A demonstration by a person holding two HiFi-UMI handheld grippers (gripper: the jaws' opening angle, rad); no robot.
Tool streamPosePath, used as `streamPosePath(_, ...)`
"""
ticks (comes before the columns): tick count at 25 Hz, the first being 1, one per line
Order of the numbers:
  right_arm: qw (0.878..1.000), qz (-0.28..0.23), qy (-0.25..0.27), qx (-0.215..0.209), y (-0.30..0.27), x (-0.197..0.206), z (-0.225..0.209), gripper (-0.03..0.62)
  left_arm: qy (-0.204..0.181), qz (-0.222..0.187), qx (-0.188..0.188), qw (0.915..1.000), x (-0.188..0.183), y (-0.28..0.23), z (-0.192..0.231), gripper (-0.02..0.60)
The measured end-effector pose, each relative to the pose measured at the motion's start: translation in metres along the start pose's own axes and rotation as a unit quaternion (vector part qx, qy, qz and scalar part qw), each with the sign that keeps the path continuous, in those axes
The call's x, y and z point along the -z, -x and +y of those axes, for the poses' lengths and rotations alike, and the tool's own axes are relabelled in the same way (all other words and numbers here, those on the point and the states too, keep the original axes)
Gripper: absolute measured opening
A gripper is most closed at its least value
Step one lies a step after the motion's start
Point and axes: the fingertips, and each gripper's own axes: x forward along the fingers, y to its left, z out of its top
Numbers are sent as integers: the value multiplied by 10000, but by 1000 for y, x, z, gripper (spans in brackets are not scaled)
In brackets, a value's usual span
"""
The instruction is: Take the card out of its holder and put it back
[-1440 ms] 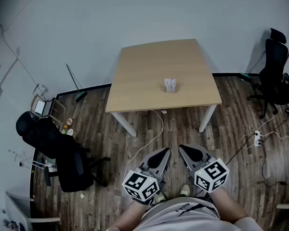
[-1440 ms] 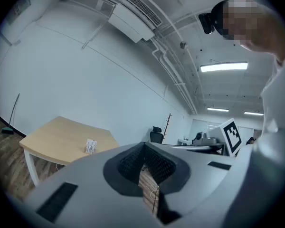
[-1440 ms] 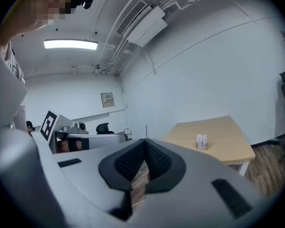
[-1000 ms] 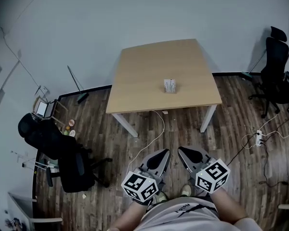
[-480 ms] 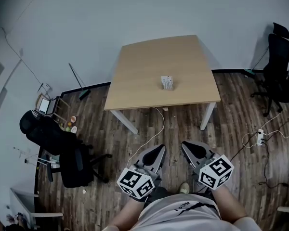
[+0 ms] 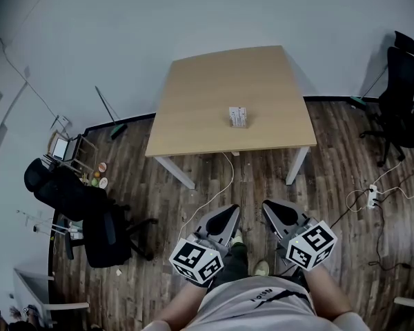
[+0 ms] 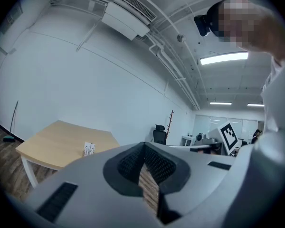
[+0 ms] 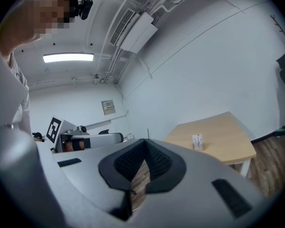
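A white card stands upright in a small holder point(image 6: 237, 116) near the middle of the light wooden table point(image 6: 200, 95). The same card and holder point(image 7: 89, 149) look small and far off in the left gripper view, and again point(image 8: 197, 141) in the right gripper view. I hold both grippers close to my body, over the wood floor and well short of the table. The left gripper point(image 6: 228, 214) and the right gripper point(image 6: 270, 207) point toward the table, side by side. In each gripper view the jaws meet at their tips with nothing held: left gripper point(image 7: 144, 146), right gripper point(image 8: 146, 143).
One black office chair point(image 6: 90, 216) stands at the left and another point(image 6: 402, 95) at the far right. A white cable point(image 6: 214, 192) runs across the floor from under the table. A power strip point(image 6: 370, 197) lies at the right, and a broom point(image 6: 107, 112) leans on the wall.
The head view has shifted a little, so the table sits slightly higher and further left. A dark trouser leg now shows between the grippers. Both grippers stay near my body, jaws unchanged.
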Motion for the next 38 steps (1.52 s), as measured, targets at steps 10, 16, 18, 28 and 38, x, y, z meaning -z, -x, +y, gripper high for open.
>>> streamPosePath(10,9999,54,89,-104,-80,-12,-41,12,-77,158,178,9997,-6,-57,78,12)
streamPosePath(16,9996,40,275,-41,-153,-27,-65,14,-31,188,294,9994,-24,-93,151,12)
streamPosePath(18,9995,46,313,27,-172,-29,-75,14,-37,217,379,9990,-27,-106,170,12)
streamPosePath(28,9981,338,477,200,-221,-26,-142,14,69,373,623,9973,-31,-159,225,12)
streamPosePath(38,9941,872,646,8,-273,-3,-250,15,109,443,307,9985,-22,-229,267,12)
